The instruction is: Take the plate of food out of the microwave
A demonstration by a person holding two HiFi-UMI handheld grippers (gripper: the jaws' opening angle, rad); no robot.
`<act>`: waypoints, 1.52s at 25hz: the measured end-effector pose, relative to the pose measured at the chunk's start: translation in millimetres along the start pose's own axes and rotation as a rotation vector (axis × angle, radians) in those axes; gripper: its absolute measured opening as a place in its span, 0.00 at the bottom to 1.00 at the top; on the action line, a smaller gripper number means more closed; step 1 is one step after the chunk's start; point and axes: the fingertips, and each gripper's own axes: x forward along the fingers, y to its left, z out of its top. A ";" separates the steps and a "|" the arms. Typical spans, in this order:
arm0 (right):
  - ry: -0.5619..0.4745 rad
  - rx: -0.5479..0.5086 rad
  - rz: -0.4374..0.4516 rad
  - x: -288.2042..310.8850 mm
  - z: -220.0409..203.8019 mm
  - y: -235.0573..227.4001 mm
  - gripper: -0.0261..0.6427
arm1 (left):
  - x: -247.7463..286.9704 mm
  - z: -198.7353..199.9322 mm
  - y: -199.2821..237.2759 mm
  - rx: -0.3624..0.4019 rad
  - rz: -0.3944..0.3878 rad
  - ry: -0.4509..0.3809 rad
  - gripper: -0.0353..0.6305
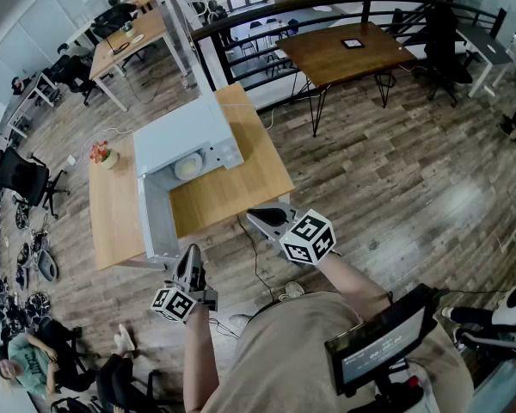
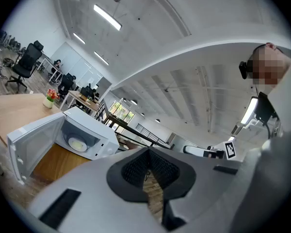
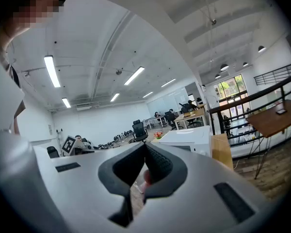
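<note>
The white microwave (image 1: 187, 138) stands on a wooden table (image 1: 232, 188) with its door (image 1: 155, 218) swung wide open. A pale plate of food (image 1: 189, 167) sits inside the cavity; in the left gripper view the plate (image 2: 77, 143) lies on the microwave (image 2: 89, 125) floor. My left gripper (image 1: 189, 261) is shut and empty, held off the table's near corner just below the door. My right gripper (image 1: 260, 217) is shut on nothing, at the table's near edge right of the door. In the right gripper view the microwave (image 3: 189, 137) shows side-on beyond the shut gripper (image 3: 144, 147).
A small pot of red flowers (image 1: 101, 154) stands on the table left of the microwave. A dark railing (image 1: 327, 11) and another wooden table (image 1: 344, 50) lie beyond. Office chairs and desks fill the left side. A cable (image 1: 254, 248) runs on the floor below the table.
</note>
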 end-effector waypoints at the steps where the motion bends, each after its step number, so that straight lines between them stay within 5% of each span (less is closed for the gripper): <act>1: -0.001 0.000 0.004 -1.2 1.4 -3.0 0.05 | 3.2 -1.4 -1.3 -0.002 0.002 -0.006 0.05; 7: -0.052 0.088 0.161 -16.1 8.5 4.3 0.07 | 13.2 -12.9 -9.9 0.002 0.017 -0.016 0.05; 9: -0.067 0.151 0.211 -20.1 8.7 9.7 0.21 | 11.3 -18.5 -9.8 -0.001 0.023 -0.010 0.05; 25: -0.051 0.294 0.181 -26.2 -32.1 3.4 0.21 | -1.4 -48.1 9.1 -0.085 0.038 0.003 0.06; 38: -0.060 0.369 0.053 53.4 -38.0 15.7 0.21 | -21.3 8.3 74.8 -0.071 -0.030 0.055 0.06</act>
